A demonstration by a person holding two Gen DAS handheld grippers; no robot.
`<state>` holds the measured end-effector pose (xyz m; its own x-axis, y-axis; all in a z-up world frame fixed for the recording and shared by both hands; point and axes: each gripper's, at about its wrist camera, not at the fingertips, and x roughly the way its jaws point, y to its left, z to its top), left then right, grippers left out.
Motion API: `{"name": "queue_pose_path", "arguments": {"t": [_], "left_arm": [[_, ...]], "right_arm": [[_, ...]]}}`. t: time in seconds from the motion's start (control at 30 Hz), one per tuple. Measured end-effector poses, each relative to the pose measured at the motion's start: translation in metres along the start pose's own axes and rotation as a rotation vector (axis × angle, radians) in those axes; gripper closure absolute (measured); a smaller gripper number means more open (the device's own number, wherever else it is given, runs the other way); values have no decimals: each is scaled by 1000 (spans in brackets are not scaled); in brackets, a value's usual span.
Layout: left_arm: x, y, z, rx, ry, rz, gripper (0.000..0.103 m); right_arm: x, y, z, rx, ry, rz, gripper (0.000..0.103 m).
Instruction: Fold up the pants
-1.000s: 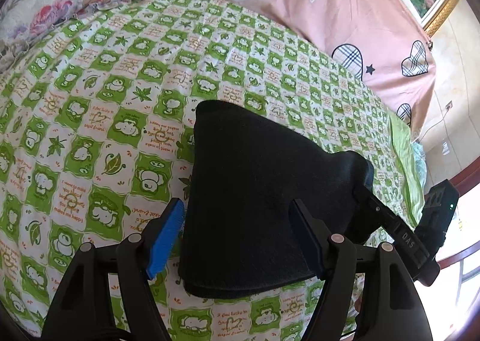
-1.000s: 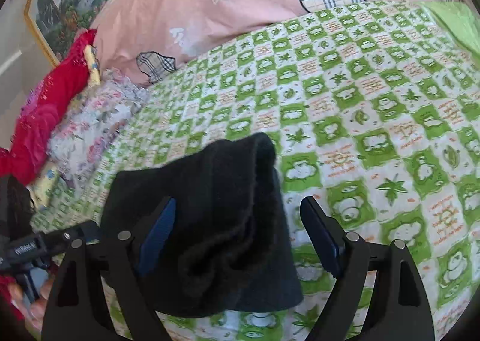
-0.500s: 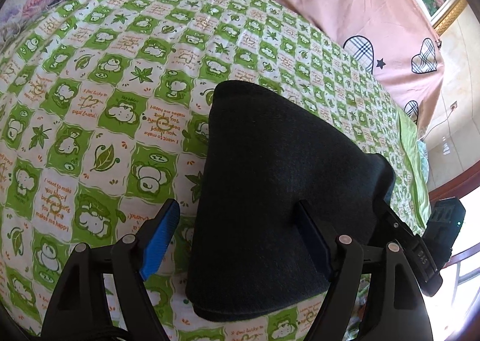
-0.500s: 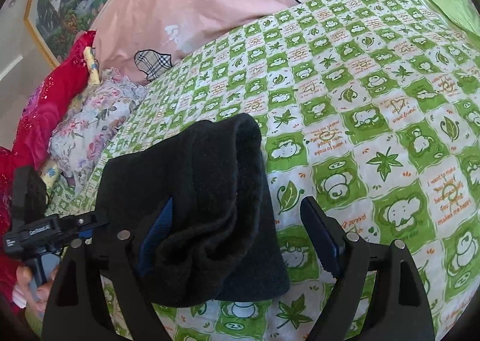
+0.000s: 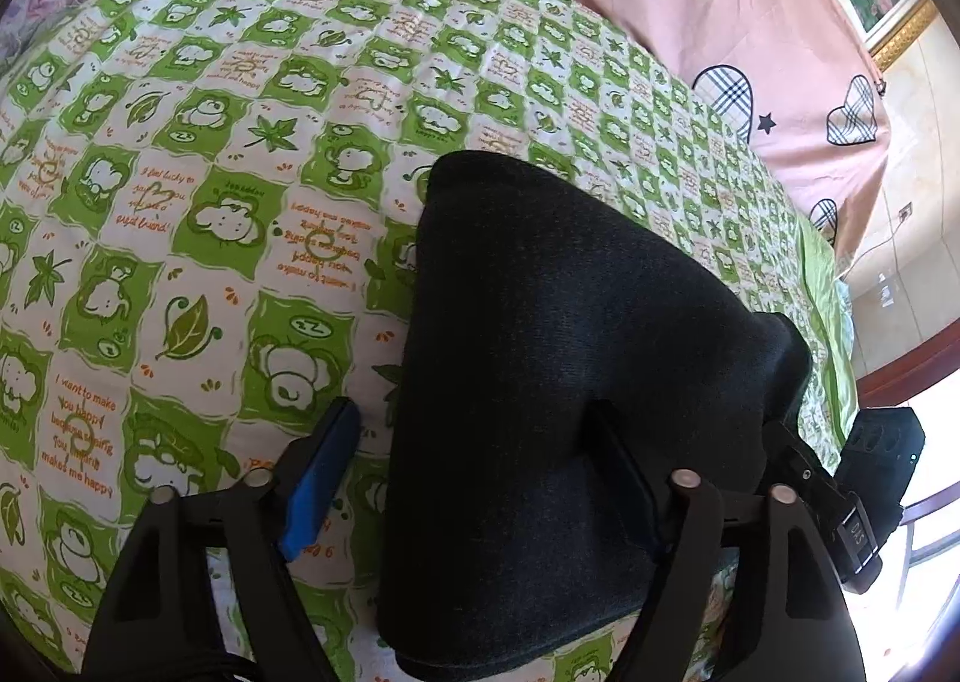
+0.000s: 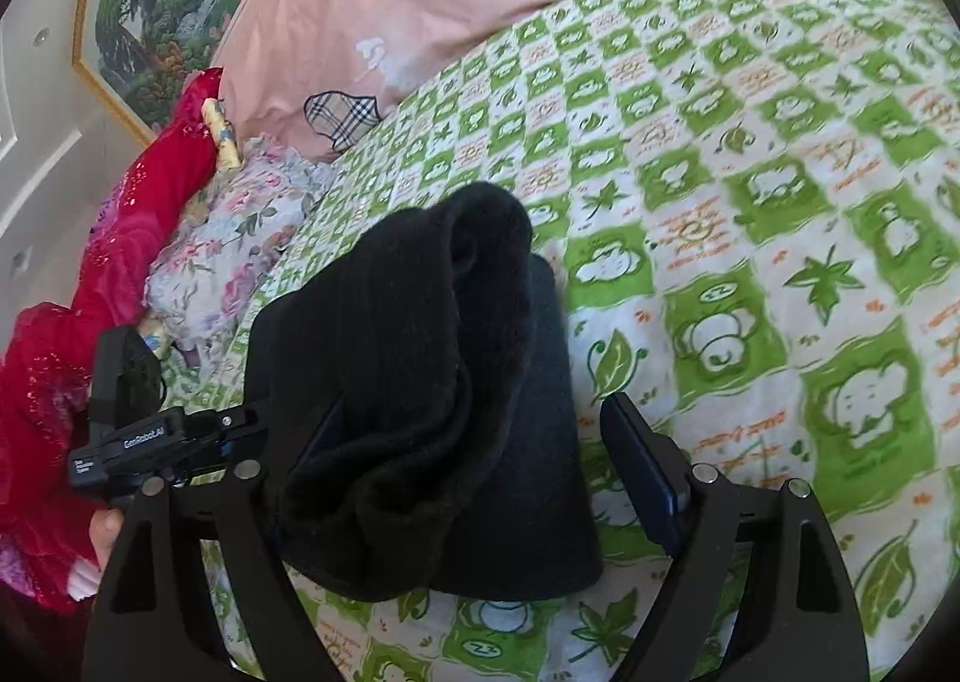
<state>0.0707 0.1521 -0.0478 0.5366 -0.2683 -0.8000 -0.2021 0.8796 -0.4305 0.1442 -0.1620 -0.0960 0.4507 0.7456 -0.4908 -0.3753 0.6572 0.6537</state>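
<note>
Both the left tongs (image 5: 474,478) and right tongs (image 6: 480,472) have dropped closer over the black pants (image 5: 558,382), now a compact folded bundle on the bed (image 5: 240,141), jaws wide apart, gripping nothing: folding looks nearly finished.

The folded black pants (image 6: 432,382) hide the right gripper's (image 6: 486,472) left fingertip, while beyond them the framed painting (image 6: 162,3) is cut off by the picture's edge.
</note>
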Motion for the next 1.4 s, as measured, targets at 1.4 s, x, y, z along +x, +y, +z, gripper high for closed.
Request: {"name": "queue_pose_path", "arguments": {"t": [1.4], "left_arm": [[-90, 72, 61, -51, -208, 33, 69]], "right_arm": [[79, 119, 50, -129, 44, 142, 47]]}}
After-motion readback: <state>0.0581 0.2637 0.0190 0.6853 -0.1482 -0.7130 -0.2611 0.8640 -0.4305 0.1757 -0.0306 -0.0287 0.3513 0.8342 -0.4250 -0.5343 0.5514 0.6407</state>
